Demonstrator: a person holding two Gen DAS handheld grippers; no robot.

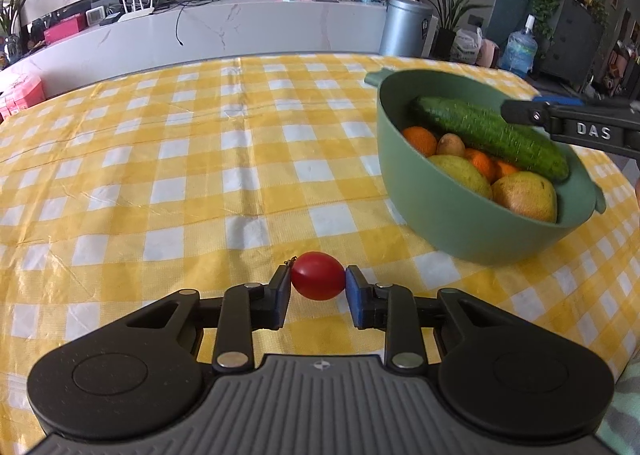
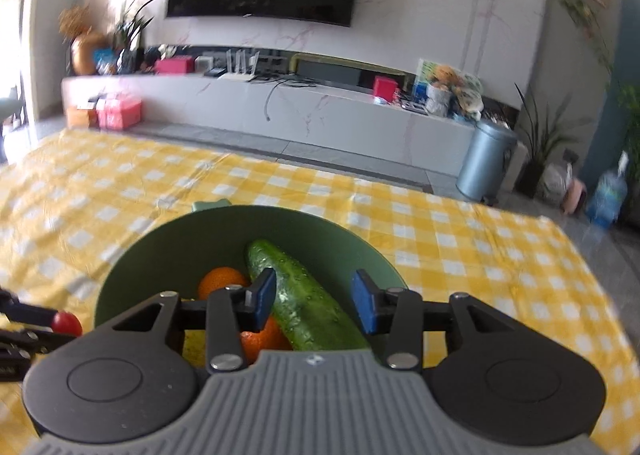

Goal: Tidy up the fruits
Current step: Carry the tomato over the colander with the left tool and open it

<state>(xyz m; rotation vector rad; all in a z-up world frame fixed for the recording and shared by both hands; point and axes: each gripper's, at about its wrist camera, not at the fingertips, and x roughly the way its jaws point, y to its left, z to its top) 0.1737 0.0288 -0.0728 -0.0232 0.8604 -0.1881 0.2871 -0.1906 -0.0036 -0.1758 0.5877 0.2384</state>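
My left gripper (image 1: 318, 282) is shut on a small red cherry tomato (image 1: 318, 275), held just above the yellow checked tablecloth (image 1: 200, 159). A green bowl (image 1: 420, 195) stands to its right, holding a cucumber (image 1: 488, 135), oranges (image 1: 420, 141), pears (image 1: 526, 195) and a kiwi (image 1: 450, 145). My right gripper (image 2: 314, 301) is open and empty, hovering over the bowl (image 2: 168, 247) just above the cucumber (image 2: 304, 299). In the right wrist view the tomato (image 2: 67, 323) shows at the far left. The right gripper's finger (image 1: 560, 119) reaches over the bowl's right rim.
The table's far edge (image 1: 280, 55) faces a white TV cabinet (image 1: 240, 27). A silver bin (image 1: 404, 27), plants and a water bottle (image 1: 520, 49) stand on the floor beyond the table.
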